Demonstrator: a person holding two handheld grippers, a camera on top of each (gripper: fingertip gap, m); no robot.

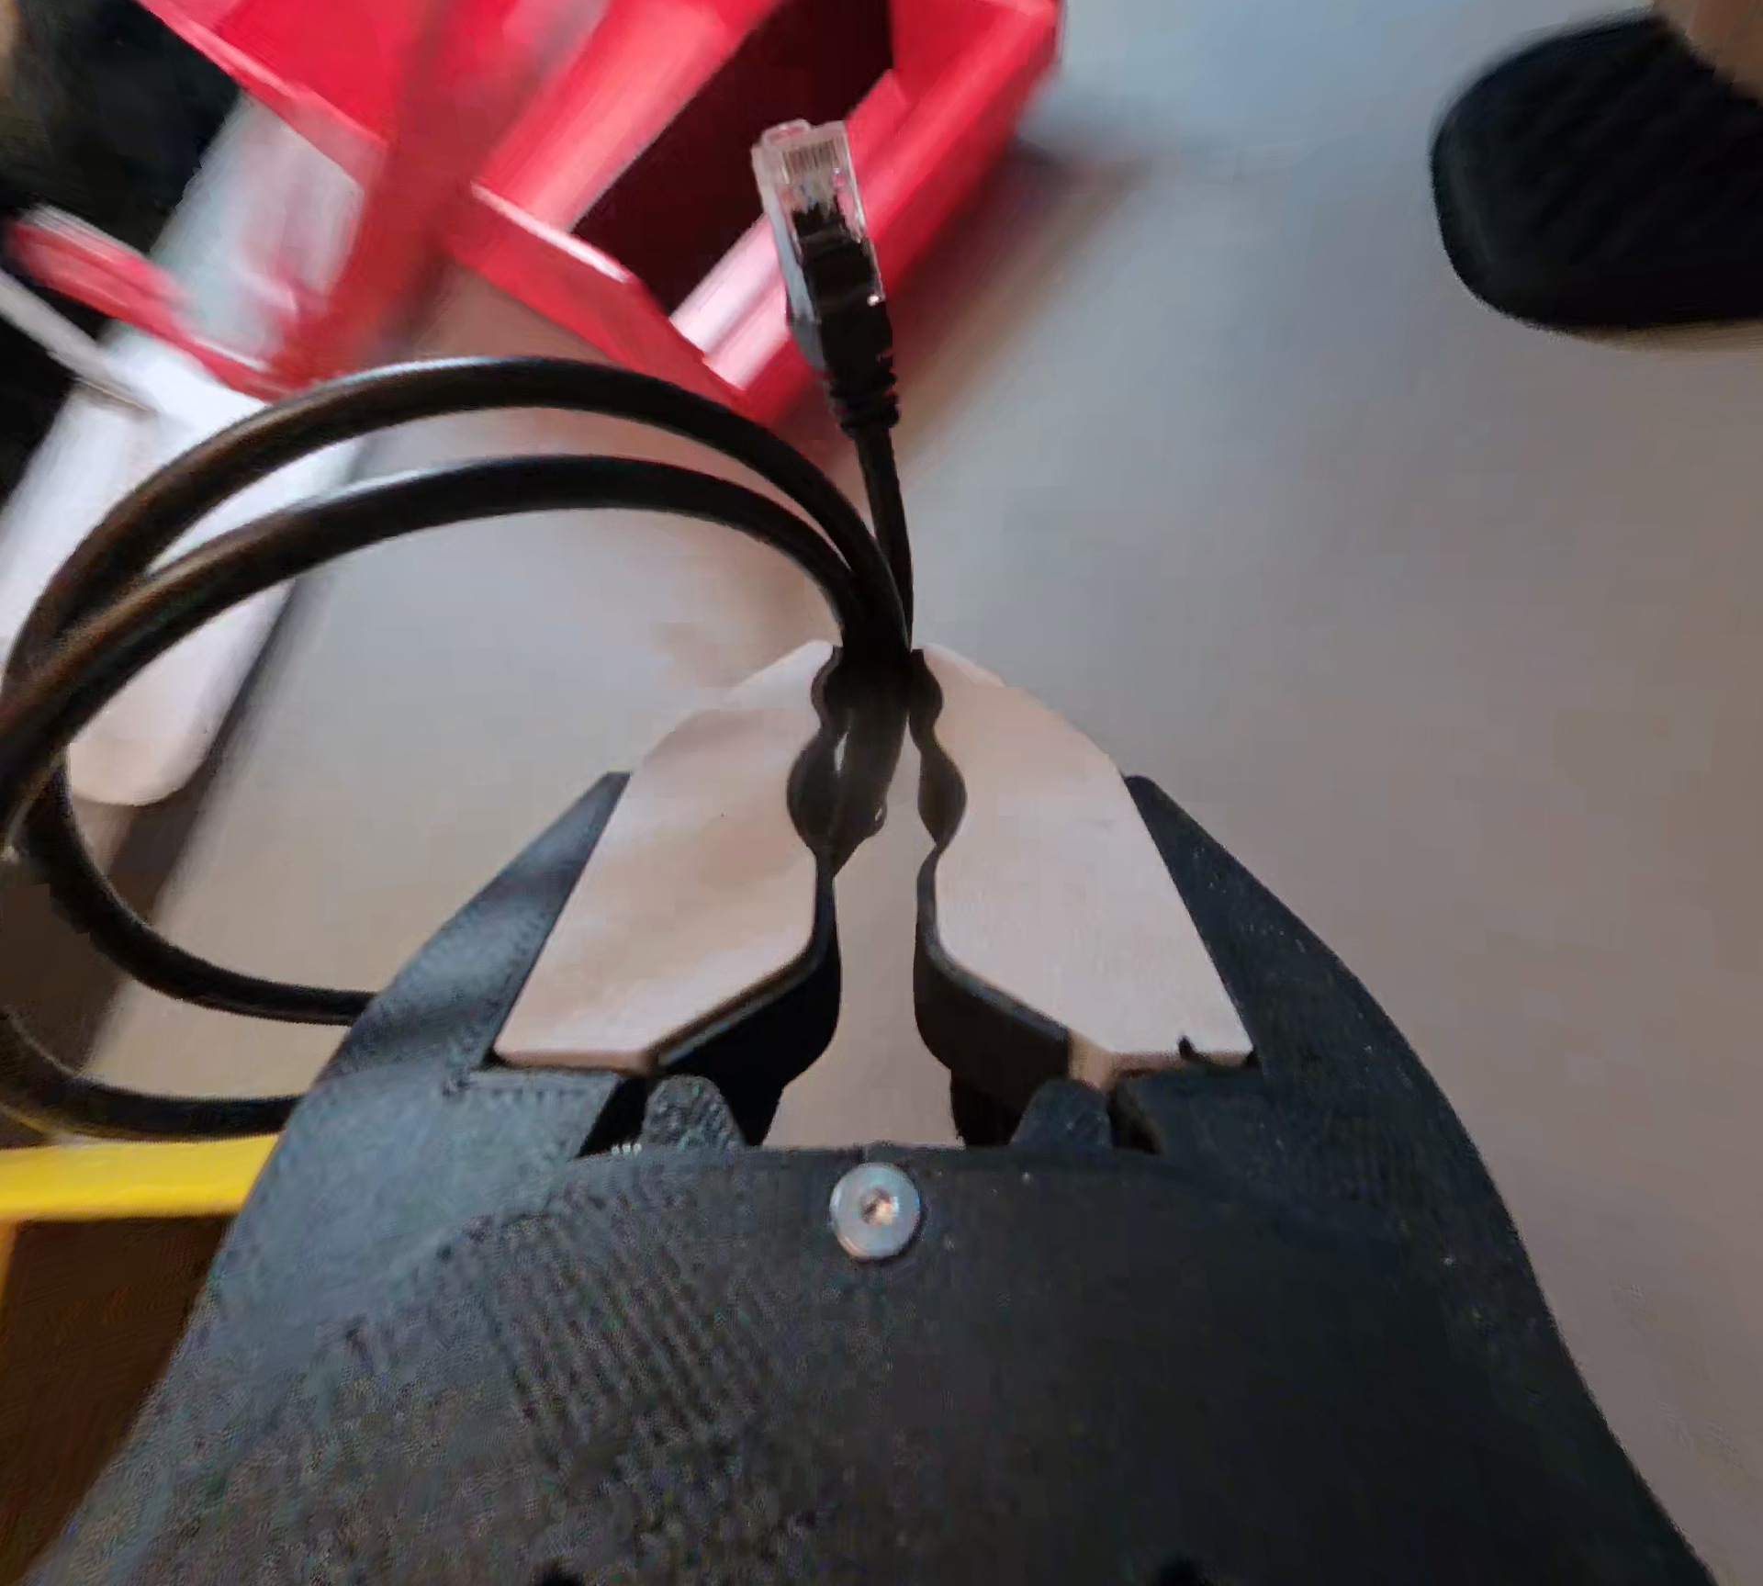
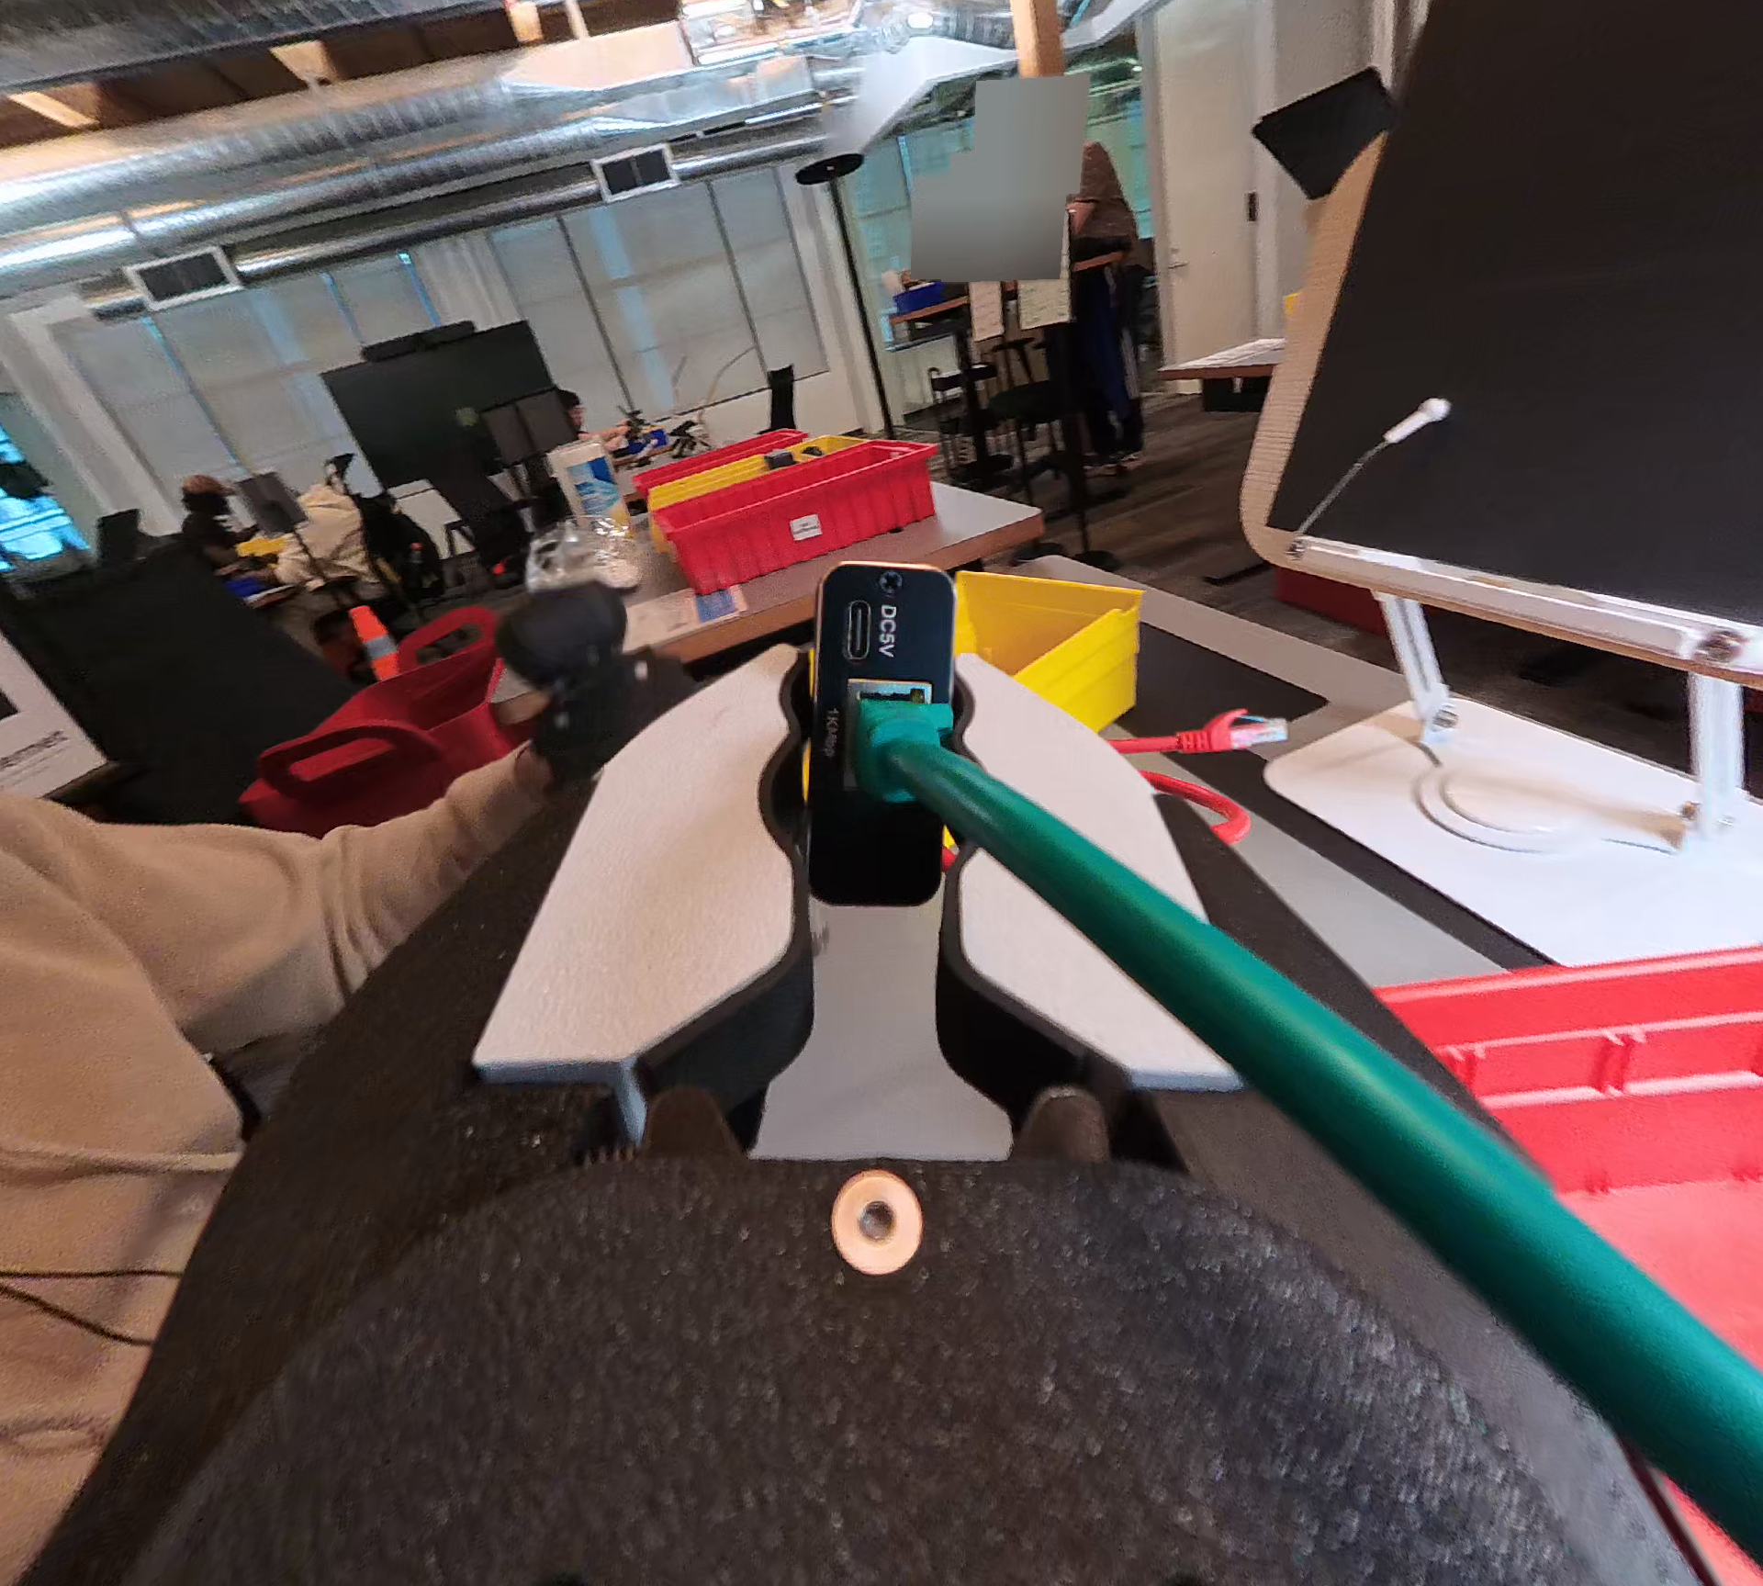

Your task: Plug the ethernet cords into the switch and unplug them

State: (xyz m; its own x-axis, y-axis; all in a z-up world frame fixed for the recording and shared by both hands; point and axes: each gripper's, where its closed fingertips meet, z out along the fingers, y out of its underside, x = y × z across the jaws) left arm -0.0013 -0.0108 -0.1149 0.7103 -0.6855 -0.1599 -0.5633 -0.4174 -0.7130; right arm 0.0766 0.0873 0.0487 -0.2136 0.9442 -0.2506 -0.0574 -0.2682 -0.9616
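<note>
Your left gripper [image 1: 873, 662] is clamped on a black ethernet cord [image 1: 477, 433], the tips pinching several strands of it together. From the pinch a short length of cord rises to a clear plug [image 1: 811, 190], which points away from you, free in the air and touching nothing. The rest of the black cord loops out to the left in two arcs and curls back under the gripper body. Behind the plug a red bin [image 1: 611, 61] lies blurred on the grey tabletop [image 1: 1288, 681], its open side turned toward the camera. A yellow bin [image 1: 114, 1178] edge shows at the lower left, and a dark rounded object at the upper right is too blurred to identify.

Your right gripper [image 2: 878, 662] is clamped on the switch [image 2: 882, 729], a small black box held upright between the tips with its port face toward the camera. A green ethernet cord [image 2: 1336, 1092] is plugged into a port on the upper part of that face; its green plug [image 2: 897, 729] sits in the socket and the cord runs thick toward the lower right, past the camera. To the left your tan sleeve [image 2: 143, 1015] reaches out holding the other gripper's black body. Right of the switch a yellow bin [image 2: 1059, 643] stands on the tabletop, and beside it a red ethernet cord [image 2: 1202, 743] lies loose with its clear plug near a white stand [image 2: 1526, 825]. A red bin [image 2: 1603, 1063] corner fills the lower right.
</note>
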